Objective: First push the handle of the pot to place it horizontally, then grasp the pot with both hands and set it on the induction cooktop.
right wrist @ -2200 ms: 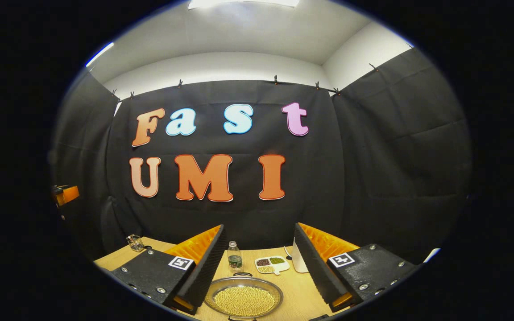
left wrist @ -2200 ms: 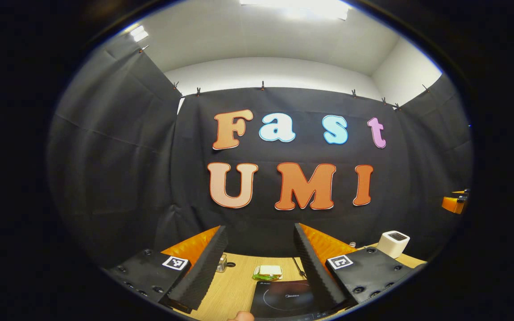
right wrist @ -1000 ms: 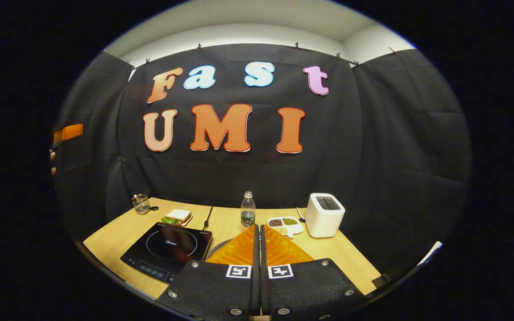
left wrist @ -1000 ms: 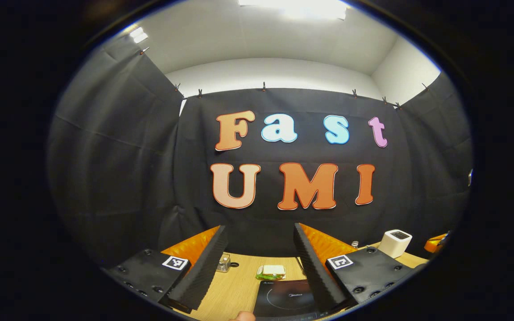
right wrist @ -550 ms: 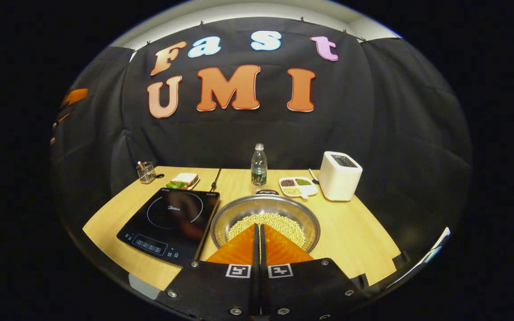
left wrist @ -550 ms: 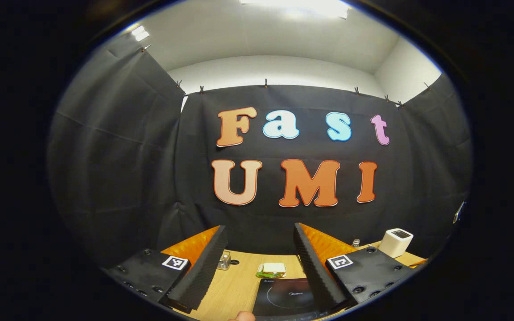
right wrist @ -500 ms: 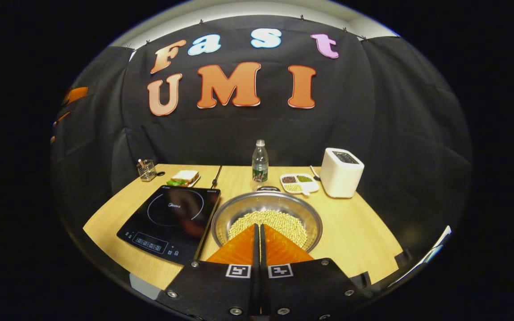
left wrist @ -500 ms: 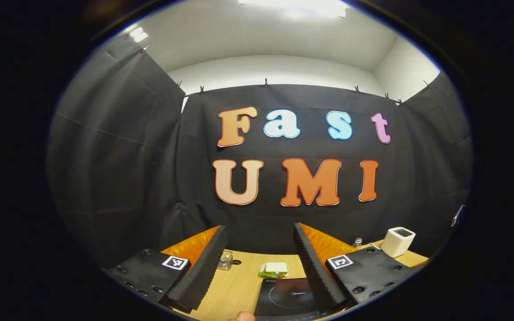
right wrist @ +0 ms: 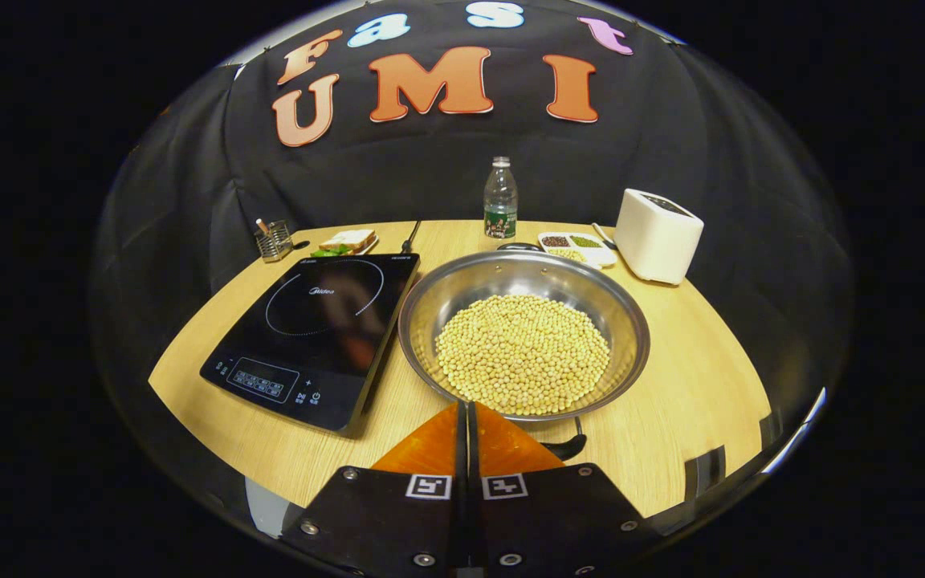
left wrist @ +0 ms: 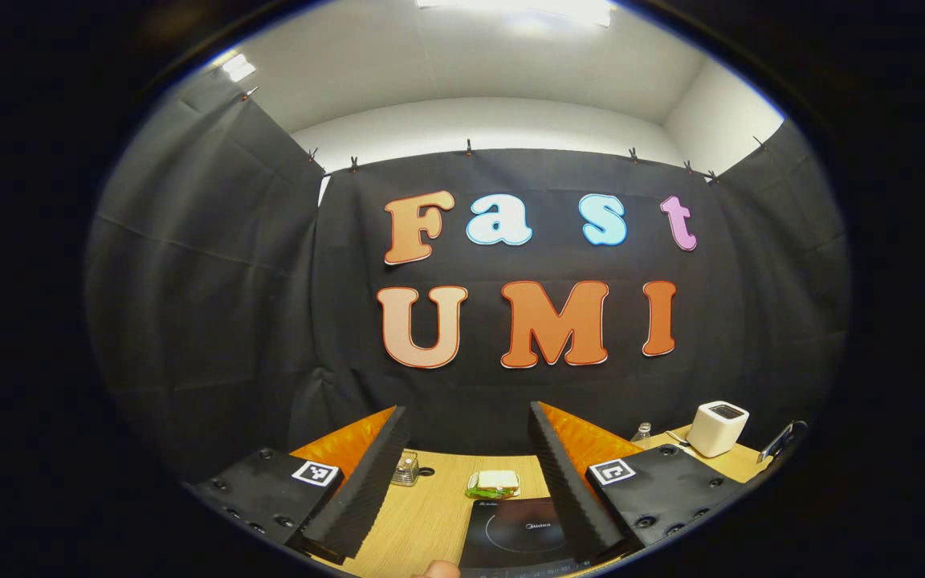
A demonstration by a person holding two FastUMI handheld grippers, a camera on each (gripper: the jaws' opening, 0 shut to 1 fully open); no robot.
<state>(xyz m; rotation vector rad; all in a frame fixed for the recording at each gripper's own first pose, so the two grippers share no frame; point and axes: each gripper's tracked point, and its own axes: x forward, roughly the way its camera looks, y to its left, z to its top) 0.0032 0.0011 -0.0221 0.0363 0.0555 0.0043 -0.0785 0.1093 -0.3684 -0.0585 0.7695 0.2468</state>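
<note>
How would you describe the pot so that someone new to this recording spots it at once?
Start at the wooden table and find the black induction cooktop on it. The pot sits right beside the cooktop, on the side toward the white toaster. It is the wide, shallow steel pan filled with pale yellow beans, much larger than the small divided dish behind it.

I see a shiny metal pot (right wrist: 523, 282), a glossy black glass cooktop (right wrist: 315, 329), a pale matt wood-grain table (right wrist: 695, 401), a smooth white plastic toaster (right wrist: 658, 235) and a clear plastic bottle (right wrist: 500, 197).
</note>
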